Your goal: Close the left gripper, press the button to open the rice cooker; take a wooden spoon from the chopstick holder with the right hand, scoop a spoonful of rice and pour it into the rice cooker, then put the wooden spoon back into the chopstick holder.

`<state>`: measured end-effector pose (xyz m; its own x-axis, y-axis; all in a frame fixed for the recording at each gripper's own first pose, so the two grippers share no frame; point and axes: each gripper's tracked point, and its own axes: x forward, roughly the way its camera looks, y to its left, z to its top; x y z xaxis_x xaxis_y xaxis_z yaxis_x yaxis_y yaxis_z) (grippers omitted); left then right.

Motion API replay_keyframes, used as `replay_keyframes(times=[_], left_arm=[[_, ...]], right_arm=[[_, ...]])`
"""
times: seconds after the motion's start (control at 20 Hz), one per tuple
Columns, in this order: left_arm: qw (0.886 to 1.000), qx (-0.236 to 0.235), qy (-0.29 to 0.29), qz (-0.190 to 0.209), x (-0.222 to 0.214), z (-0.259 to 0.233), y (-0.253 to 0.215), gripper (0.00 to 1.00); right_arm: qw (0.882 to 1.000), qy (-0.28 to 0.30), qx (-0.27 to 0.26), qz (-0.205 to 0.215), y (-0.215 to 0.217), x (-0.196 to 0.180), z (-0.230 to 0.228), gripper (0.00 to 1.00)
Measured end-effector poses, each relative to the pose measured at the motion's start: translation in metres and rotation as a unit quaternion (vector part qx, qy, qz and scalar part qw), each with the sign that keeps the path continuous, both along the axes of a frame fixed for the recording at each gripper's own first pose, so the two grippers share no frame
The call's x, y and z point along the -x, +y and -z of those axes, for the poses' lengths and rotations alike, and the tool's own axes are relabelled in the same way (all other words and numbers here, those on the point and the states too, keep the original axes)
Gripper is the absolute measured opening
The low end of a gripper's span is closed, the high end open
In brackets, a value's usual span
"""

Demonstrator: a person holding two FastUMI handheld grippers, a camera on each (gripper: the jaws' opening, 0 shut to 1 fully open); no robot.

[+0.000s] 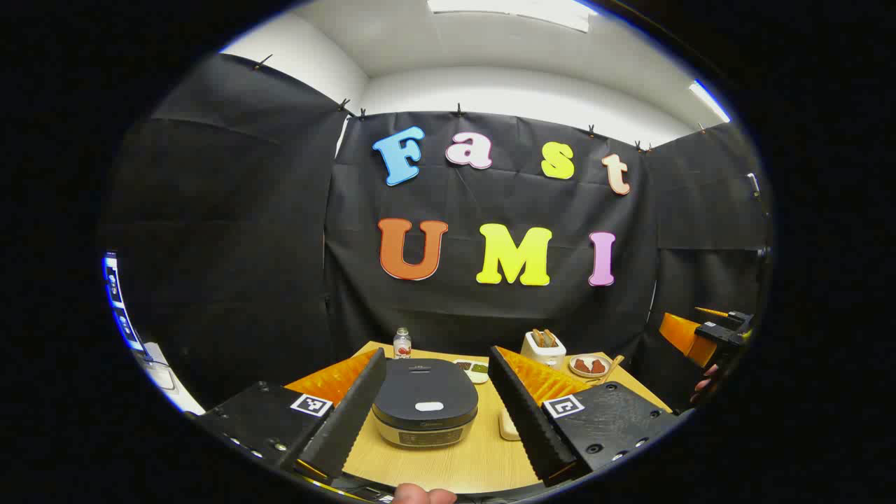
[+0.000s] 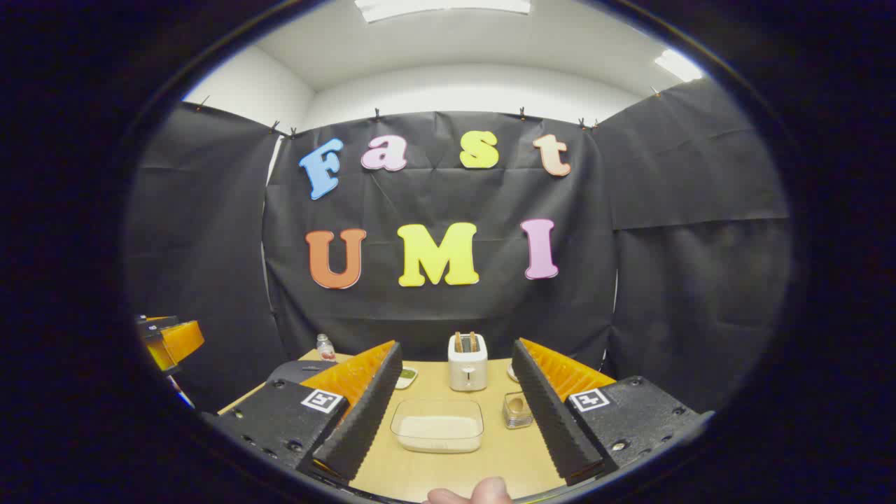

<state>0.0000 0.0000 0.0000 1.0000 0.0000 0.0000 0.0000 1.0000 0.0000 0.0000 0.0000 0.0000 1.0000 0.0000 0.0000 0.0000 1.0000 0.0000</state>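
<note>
Start of task, nothing done yet. Your left hand-held gripper [image 1: 437,413] is released, jaws spread wide and holding nothing. The rice cooker [image 1: 425,411] sits on the worktop [image 1: 462,458] dead ahead between the fingers, lid down. Its pale button [image 1: 428,406] lies on the lid top, toward the front edge, almost centred on the gripper's axis. That's the relation that matters: the cooker is straight forward and below, no sideways correction looks needed. My read: clench the jaws first, then drop the closed tips onto the button.

Your right hand-held gripper [image 2: 448,413] is also released and empty. From it, the clear rice dish [image 2: 437,424] lies straight ahead on the worktop between the fingers. The chopstick holder [image 2: 517,410] stands just beside the dish, toward the right finger, with a wooden spoon [image 2: 516,404] in it; the spoon's exact lean is too small to tell. A white toaster [image 2: 467,362] stands behind both.

The left side is nearer the cooker, the right side nearer holder and rice, so the split suits the task. In the left gripper view the right gripper shows far right, well apart from the cooker.
</note>
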Motion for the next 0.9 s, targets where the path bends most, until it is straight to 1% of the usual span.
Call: replay_keyframes(times=[0.4,0.45,0.5,0.55,0.6,0.65,0.9], left_arm=[[1.000,0.000,0.004,0.007,-0.004,0.002,-0.006,0.94],[1.000,0.000,0.004,0.007,-0.004,0.002,-0.008,0.94],[1.000,0.000,0.004,0.007,-0.006,0.000,-0.009,0.94],[1.000,0.000,0.005,0.006,-0.006,0.002,-0.009,0.94],[1.000,0.000,0.006,0.007,-0.006,0.002,-0.010,0.94],[1.000,0.001,0.005,0.006,-0.006,0.001,-0.010,0.94],[1.000,0.002,0.008,-0.003,-0.005,0.003,-0.007,0.94]], right_arm=[[1.000,0.007,0.003,0.008,-0.004,-0.001,0.004,1.00],[1.000,0.009,0.003,0.007,-0.004,-0.002,0.005,0.95],[1.000,0.010,0.004,0.006,-0.003,-0.003,0.006,0.95],[1.000,0.010,0.006,0.005,-0.003,-0.004,0.006,1.00],[1.000,0.009,0.006,0.004,-0.003,-0.004,0.004,0.95],[1.000,0.007,0.006,0.003,-0.003,-0.005,0.002,1.00],[1.000,0.007,0.004,0.003,-0.005,-0.008,0.002,1.00]])
